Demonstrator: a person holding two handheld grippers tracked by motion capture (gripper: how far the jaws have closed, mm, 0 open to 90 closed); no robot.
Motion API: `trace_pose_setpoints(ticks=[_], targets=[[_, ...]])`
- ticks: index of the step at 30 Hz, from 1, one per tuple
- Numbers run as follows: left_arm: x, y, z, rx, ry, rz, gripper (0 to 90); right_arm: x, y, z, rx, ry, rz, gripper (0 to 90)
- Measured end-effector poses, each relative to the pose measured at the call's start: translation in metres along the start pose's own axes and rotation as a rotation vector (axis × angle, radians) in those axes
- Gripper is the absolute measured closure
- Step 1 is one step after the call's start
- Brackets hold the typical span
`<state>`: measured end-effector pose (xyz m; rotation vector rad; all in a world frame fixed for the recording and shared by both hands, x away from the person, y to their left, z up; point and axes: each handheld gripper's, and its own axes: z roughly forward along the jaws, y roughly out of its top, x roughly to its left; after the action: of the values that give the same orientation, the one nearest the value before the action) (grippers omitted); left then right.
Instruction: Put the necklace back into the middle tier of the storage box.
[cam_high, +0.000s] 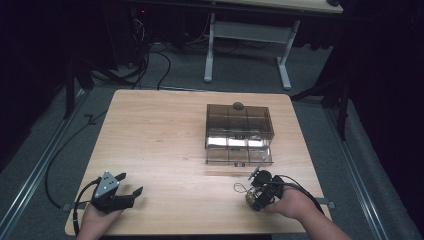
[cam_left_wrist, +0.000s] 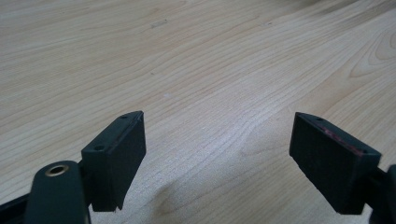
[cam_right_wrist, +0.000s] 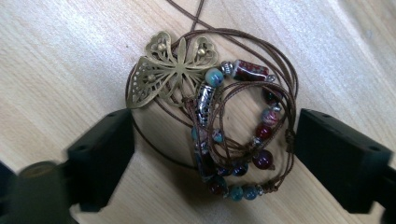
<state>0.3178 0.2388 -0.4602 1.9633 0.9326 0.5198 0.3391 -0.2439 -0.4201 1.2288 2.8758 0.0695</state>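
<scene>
A brown cord necklace (cam_right_wrist: 243, 140) with coloured beads and a brass butterfly pendant (cam_right_wrist: 170, 70) lies bunched on the wooden table (cam_high: 165, 130). In the high view the necklace (cam_high: 248, 199) sits near the front right edge. My right gripper (cam_right_wrist: 215, 140) points down over it, open, one jaw on each side of the beaded bundle. The pads are not squeezing it. The right gripper (cam_high: 257, 192) is held in a hand at the front right. My left gripper (cam_high: 129, 183) rests at the front left, open, and the left gripper (cam_left_wrist: 217, 135) has bare wood between its jaws.
A smoky transparent organiser box (cam_high: 239, 120) stands at the right middle of the table, its lower drawer (cam_high: 239, 155) pulled out toward me. A small dark object (cam_high: 238, 105) sits on the box's top. Cables trail on the floor (cam_high: 60, 150) to the left.
</scene>
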Motion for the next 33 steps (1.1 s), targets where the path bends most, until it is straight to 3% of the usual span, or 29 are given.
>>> trace_pose_setpoints(ticks=[2, 6, 13, 20, 25, 33], targets=[[0.000, 0.000, 0.000, -0.001, 0.000, 0.000, 19.2, 0.001, 0.001, 0.001, 0.007, -0.022, -0.020, 16.2], [0.000, 0.000, 0.000, -0.001, -0.001, 0.000, 19.2, 0.002, 0.001, 0.003, 0.009, -0.014, -0.033, 20.8], [0.000, 0.000, 0.000, 0.001, -0.002, 0.000, 19.3, 0.001, -0.001, -0.003, -0.015, -0.015, -0.051, 47.6], [0.000, 0.000, 0.000, 0.002, -0.002, 0.000, 19.4, 0.003, -0.001, -0.006, -0.021, -0.013, -0.058, 65.6], [0.000, 0.000, 0.000, 0.003, -0.003, 0.001, 19.5, 0.005, -0.001, -0.006, -0.020, -0.010, -0.069, 75.5], [0.000, 0.000, 0.000, 0.002, -0.005, 0.001, 19.5, 0.006, 0.001, -0.014, -0.017, -0.023, -0.065, 82.2]])
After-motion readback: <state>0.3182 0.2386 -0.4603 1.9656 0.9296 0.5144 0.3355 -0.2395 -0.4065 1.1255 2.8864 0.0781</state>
